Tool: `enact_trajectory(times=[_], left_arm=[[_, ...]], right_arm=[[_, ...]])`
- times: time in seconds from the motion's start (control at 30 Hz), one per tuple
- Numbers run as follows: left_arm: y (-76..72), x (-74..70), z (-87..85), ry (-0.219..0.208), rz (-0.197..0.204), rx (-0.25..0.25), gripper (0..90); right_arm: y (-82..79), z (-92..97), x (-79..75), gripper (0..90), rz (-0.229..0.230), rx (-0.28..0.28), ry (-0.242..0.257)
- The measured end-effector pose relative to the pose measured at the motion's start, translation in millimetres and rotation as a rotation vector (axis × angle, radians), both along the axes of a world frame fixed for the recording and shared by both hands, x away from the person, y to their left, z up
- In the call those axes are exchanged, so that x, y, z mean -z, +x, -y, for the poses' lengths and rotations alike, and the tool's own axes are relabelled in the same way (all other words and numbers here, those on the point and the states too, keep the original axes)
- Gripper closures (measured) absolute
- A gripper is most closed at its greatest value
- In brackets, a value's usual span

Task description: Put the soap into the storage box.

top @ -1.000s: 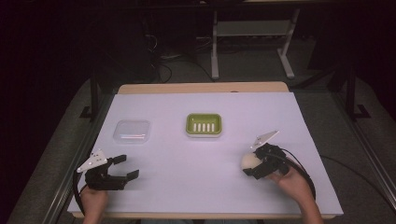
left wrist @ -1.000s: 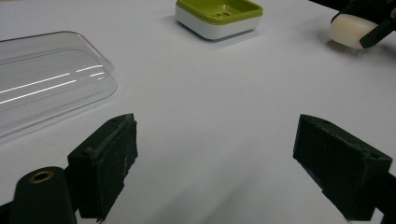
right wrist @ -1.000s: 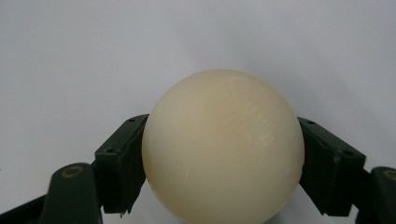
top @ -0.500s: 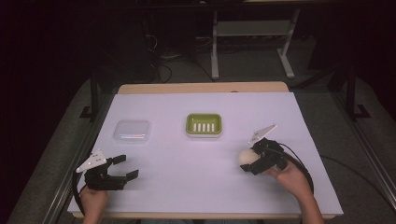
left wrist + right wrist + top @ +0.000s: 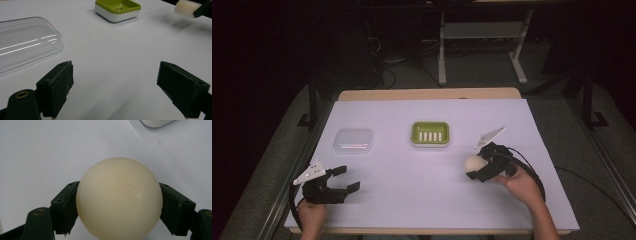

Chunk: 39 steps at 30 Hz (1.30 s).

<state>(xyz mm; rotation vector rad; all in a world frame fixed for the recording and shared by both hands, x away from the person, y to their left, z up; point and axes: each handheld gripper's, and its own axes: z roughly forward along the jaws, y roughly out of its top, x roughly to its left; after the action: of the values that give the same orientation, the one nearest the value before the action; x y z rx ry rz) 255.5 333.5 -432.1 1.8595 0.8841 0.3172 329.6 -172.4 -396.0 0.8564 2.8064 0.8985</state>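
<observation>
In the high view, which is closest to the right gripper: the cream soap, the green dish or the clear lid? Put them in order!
1. Cream soap, held in the right gripper.
2. Green dish, mid-table, up and to its left.
3. Clear lid, far left.

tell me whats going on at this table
A person works two handheld grippers over a white table. The right gripper has its jaws shut on a cream soap bar, carried just right of the green soap dish. The left gripper rests open near the table's front left, with a clear lid lying beyond it.
</observation>
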Motion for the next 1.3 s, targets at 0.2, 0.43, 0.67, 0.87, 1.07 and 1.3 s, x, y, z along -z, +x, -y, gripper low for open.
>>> enact_trajectory(times=[0.2, 0.43, 0.67, 0.87, 1.07, 1.3], left_arm=[[0.0, 0.1, 0.6, -0.002, 0.002, 0.0, 13.1], [0.3, 0.3, -0.1, 0.001, 0.0, 0.0, 13.2], [0.7, 0.2, -0.8, 0.004, 0.005, 0.002, 13.2], [0.5, 0.4, -0.9, -0.004, 0.003, -0.003, 13.2], [0.5, 0.4, -0.4, -0.004, 0.001, -0.003, 13.1], [0.5, 0.3, -0.8, -0.006, -0.001, -0.005, 13.2]], right_arm=[[3.4, -3.1, -4.6, 23.7, 0.007, -0.017, 0.01], [7.3, -7.5, -7.0, 23.7, 0.007, -0.027, 0.004], [11.8, -15.9, -10.0, 23.7, 0.014, -0.046, -0.007], [17.1, -21.7, -13.8, 23.7, 0.015, -0.059, -0.01], [22.0, -26.2, -16.8, 23.7, 0.02, -0.071, -0.011], [27.7, -31.8, -18.9, 23.7, 0.018, -0.081, -0.008]])
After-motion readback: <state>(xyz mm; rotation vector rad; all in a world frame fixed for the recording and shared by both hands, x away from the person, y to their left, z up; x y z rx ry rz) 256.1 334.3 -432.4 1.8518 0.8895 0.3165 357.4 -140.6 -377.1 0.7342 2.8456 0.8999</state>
